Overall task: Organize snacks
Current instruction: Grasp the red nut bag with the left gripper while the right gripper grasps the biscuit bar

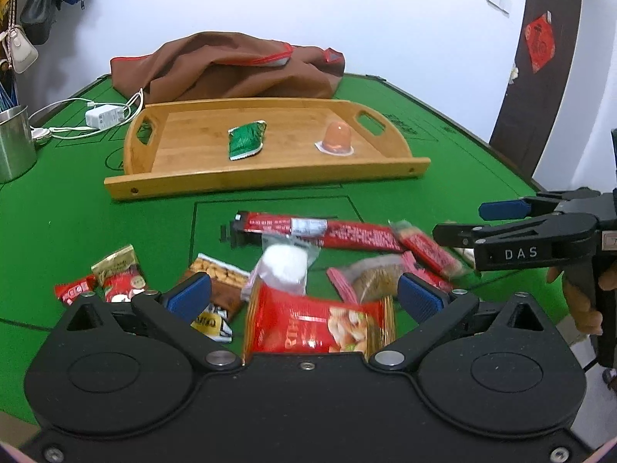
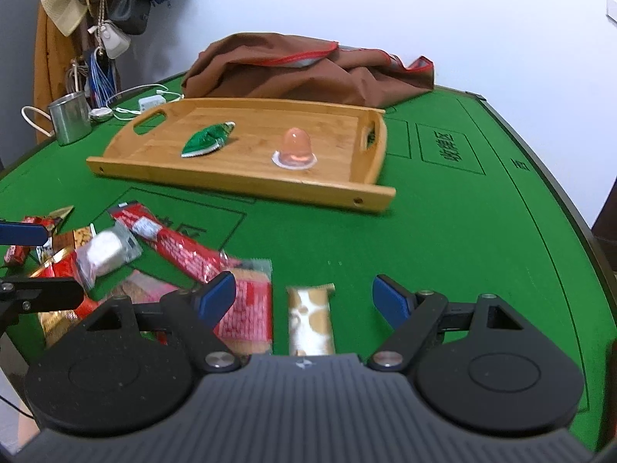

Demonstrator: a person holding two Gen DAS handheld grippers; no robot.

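Observation:
A wooden tray [image 1: 266, 183] [image 2: 246, 183] lies at mid-table with a green packet [image 1: 246, 141] [image 2: 208, 139] and an orange jelly cup [image 1: 336, 138] [image 2: 295, 146] on it. Several snack packets lie heaped on the green felt in front of it. My left gripper [image 1: 304, 295] hangs open over a red biscuit pack [image 1: 320, 328] and a white wrapped cake [image 1: 285, 270], touching neither. My right gripper [image 2: 304, 297] is open around a beige and white bar [image 2: 310, 322] without pressing it. A long red packet [image 1: 327, 231] [image 2: 173, 247] lies behind the heap.
A crumpled brown cloth bag [image 1: 239, 65] [image 2: 304, 65] fills the far side. At the left edge stand a steel mug [image 1: 13, 142] [image 2: 71, 117] and a white charger [image 1: 106, 115] with cables. Bare green felt [image 2: 462, 239] stretches to the right. Bags hang on the left wall.

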